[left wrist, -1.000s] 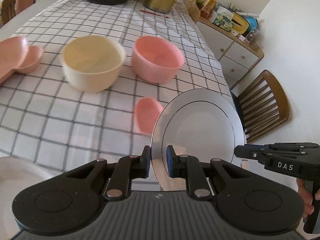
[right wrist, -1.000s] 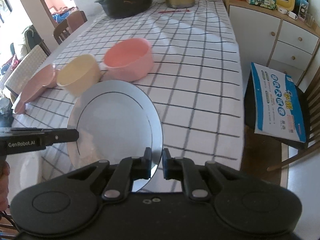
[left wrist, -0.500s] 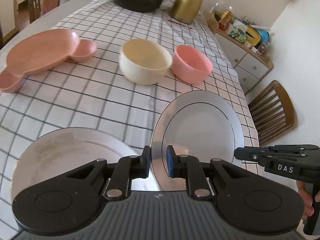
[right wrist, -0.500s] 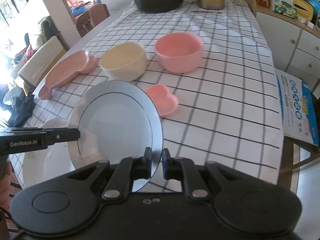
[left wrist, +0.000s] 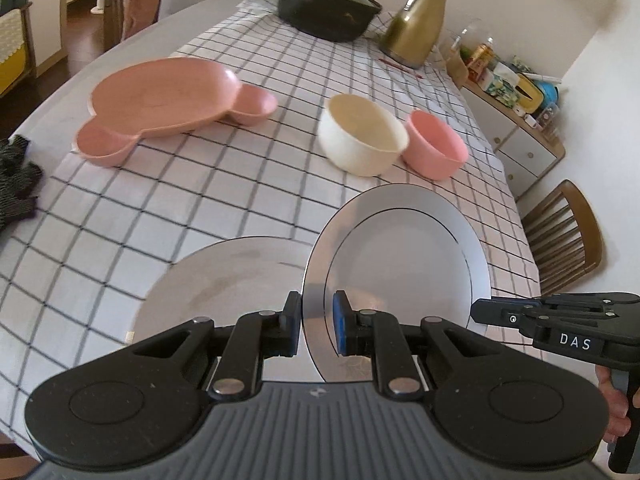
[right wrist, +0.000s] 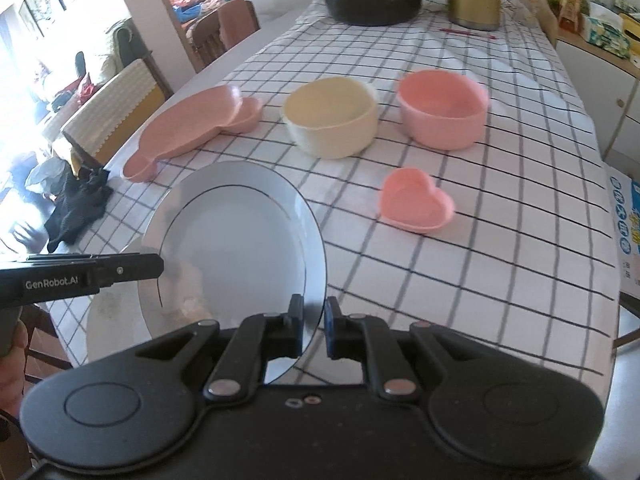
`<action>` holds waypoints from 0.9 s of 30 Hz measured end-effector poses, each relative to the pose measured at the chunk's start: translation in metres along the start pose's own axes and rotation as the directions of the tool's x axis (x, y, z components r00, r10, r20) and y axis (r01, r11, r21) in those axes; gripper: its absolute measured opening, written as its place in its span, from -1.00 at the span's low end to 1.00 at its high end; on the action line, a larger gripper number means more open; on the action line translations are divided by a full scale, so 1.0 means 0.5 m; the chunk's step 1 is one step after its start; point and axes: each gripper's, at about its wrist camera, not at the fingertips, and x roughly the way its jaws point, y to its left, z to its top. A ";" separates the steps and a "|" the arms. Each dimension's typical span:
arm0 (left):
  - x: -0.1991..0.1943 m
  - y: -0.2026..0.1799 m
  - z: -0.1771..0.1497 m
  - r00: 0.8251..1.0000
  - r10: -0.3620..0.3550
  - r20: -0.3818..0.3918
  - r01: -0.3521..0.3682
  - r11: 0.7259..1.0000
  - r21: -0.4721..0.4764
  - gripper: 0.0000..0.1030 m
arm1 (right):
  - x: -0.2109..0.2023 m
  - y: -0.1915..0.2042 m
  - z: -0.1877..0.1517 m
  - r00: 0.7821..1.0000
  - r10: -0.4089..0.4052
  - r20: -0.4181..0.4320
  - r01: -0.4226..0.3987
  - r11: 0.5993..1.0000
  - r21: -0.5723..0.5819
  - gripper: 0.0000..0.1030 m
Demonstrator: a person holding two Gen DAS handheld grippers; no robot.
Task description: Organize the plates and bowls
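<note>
Left gripper and right gripper each clamp opposite rims of round white black-ringed plate, held above second white plate at tablecloth edge. Beyond: cream bowl, round pink bowl.

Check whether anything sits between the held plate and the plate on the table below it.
Nothing visible does. The held plate, gripped at opposite rims by the left gripper and right gripper, hangs beside the table plate, whose visible face is bare.
</note>
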 end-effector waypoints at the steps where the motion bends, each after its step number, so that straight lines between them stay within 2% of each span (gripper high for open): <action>1: -0.003 0.010 -0.002 1.000 0.004 -0.003 -0.004 1.000 -0.005 -0.69 | 0.005 0.010 0.000 1.000 0.005 -0.003 -0.005 1.000 -0.004 -0.83; 12: -0.021 0.101 -0.036 0.999 0.044 -0.025 -0.044 0.998 -0.032 -0.69 | 0.054 0.103 -0.019 0.998 0.029 -0.056 -0.031 0.999 -0.031 -0.83; 27: 0.003 0.132 -0.061 0.995 0.055 -0.084 -0.056 0.998 -0.017 -0.69 | 0.090 0.122 -0.048 0.992 0.022 -0.121 -0.023 1.000 -0.002 -0.83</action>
